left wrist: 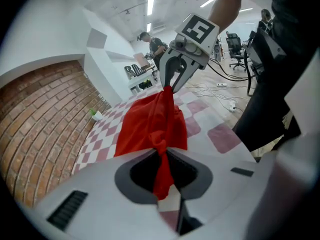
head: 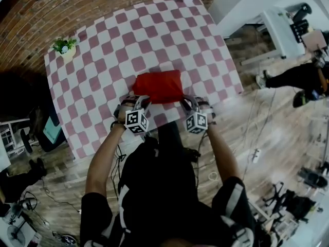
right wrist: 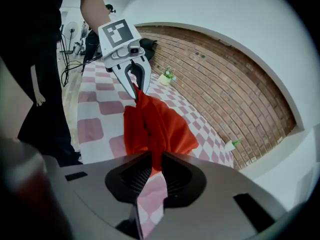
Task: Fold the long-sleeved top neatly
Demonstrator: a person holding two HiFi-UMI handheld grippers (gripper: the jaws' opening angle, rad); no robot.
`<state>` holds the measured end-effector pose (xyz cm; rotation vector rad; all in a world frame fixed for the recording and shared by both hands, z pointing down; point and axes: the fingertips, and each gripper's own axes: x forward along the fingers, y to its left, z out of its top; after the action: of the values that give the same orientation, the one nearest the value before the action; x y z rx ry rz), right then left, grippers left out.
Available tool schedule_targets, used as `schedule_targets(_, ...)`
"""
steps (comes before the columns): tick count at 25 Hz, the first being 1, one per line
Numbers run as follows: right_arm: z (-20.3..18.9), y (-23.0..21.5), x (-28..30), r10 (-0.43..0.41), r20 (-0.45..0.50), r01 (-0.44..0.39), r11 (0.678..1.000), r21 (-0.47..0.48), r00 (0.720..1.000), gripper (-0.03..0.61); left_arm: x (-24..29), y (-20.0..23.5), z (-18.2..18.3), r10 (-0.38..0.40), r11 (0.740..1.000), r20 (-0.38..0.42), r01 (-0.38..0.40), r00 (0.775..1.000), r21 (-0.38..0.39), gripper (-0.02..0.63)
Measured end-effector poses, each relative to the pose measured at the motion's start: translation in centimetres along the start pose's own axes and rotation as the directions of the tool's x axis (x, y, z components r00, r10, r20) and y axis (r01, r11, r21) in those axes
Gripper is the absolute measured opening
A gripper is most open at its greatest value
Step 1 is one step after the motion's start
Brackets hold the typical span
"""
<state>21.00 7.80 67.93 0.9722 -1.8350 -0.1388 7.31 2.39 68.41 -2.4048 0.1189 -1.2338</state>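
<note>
- A red long-sleeved top (head: 158, 85) lies folded into a rough rectangle on the checked surface (head: 103, 71). It sits towards the side where the person stands.
- The left gripper (head: 140, 101) has the near left corner of the top. Its fingers (left wrist: 137, 176) stand narrow, pinched on a bunched strip of red cloth that runs straight down between them.
- The right gripper (head: 186, 102) has the near right corner in the same way, its fingers (right wrist: 127, 176) close together and clamped on a fold of the red cloth.
- Seen from either gripper, the near edge of the top is raised off the surface and hangs between the two grippers. The rest spreads down onto the checks behind.
- Both grippers point downward, side by side, just in front of the person's body.
- Two small potted plants (head: 64, 46) stand at the far corners of the surface, beside a brick wall (head: 77, 4).
</note>
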Motion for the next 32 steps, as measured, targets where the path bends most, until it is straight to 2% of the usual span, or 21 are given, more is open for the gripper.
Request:
schedule_targets(10, -2.7, 2.9, 2.8, 0.068, -0.059, -0.06, 0.989, 0.132, 0.996, 0.064, 3.0, -3.1, -1.9, -0.077, 0.994, -0.043, 0.073, 0.996, -0.078, 0.044)
schedule_targets(11, -2.7, 3.0, 2.8, 0.079, -0.057, -0.069, 0.986, 0.152, 0.995, 0.072, 2.8, -3.2, -1.8, -0.087, 0.992, -0.036, 0.083, 0.996, -0.093, 0.048)
schedule_targets(12, -2.4, 3.0, 2.6, 0.09, -0.05, -0.08, 0.983, 0.167, 0.995, 0.088, 2.6, -3.3, -1.7, -0.097, 0.99, -0.027, 0.094, 0.995, -0.106, 0.081)
schedule_targets(14, -1.6, 2.9, 1.5, 0.11, -0.022, -0.104, 0.976, 0.19, 0.994, 0.143, 1.5, -3.4, -1.3, -0.122, 0.985, -0.007, 0.121, 0.992, -0.121, 0.156)
schedule_targets(16, -0.6, 2.6, -0.2, 0.132, 0.016, -0.132, 0.965, 0.228, 0.991, 0.172, -0.2, -3.3, -1.0, -0.14, 0.981, 0.008, 0.14, 0.99, -0.132, 0.202)
schedule_targets(19, 1.8, 1.1, -2.8, 0.149, 0.102, -0.174, 0.929, 0.326, 0.984, 0.186, -3.5, -1.4, -0.2, -0.112, 0.978, 0.036, 0.117, 0.993, -0.174, 0.227)
schedule_targets(23, 5.2, -2.9, -4.2, 0.13, 0.184, -0.199, 0.882, 0.428, 0.974, 0.184, -5.7, 2.1, 1.8, -0.06, 0.971, 0.078, 0.077, 0.995, -0.225, 0.232)
schedule_targets(25, 6.8, -4.7, -3.3, 0.139, 0.204, -0.219, 0.866, 0.45, 0.969, 0.184, -4.8, 4.0, 2.9, -0.042, 0.969, 0.088, 0.063, 0.995, -0.24, 0.232)
schedule_targets(27, 8.1, -5.6, -1.7, 0.159, 0.209, -0.238, 0.864, 0.443, 0.965, 0.184, -2.9, 5.1, 3.5, -0.048, 0.961, 0.083, 0.069, 0.995, -0.269, 0.232)
schedule_targets(32, 7.6, -5.6, 3.2, 0.231, 0.142, -0.27, 0.864, 0.426, 0.963, 0.184, 2.5, 4.9, 2.5, -0.165, 0.937, 0.023, 0.164, 0.986, -0.308, 0.235)
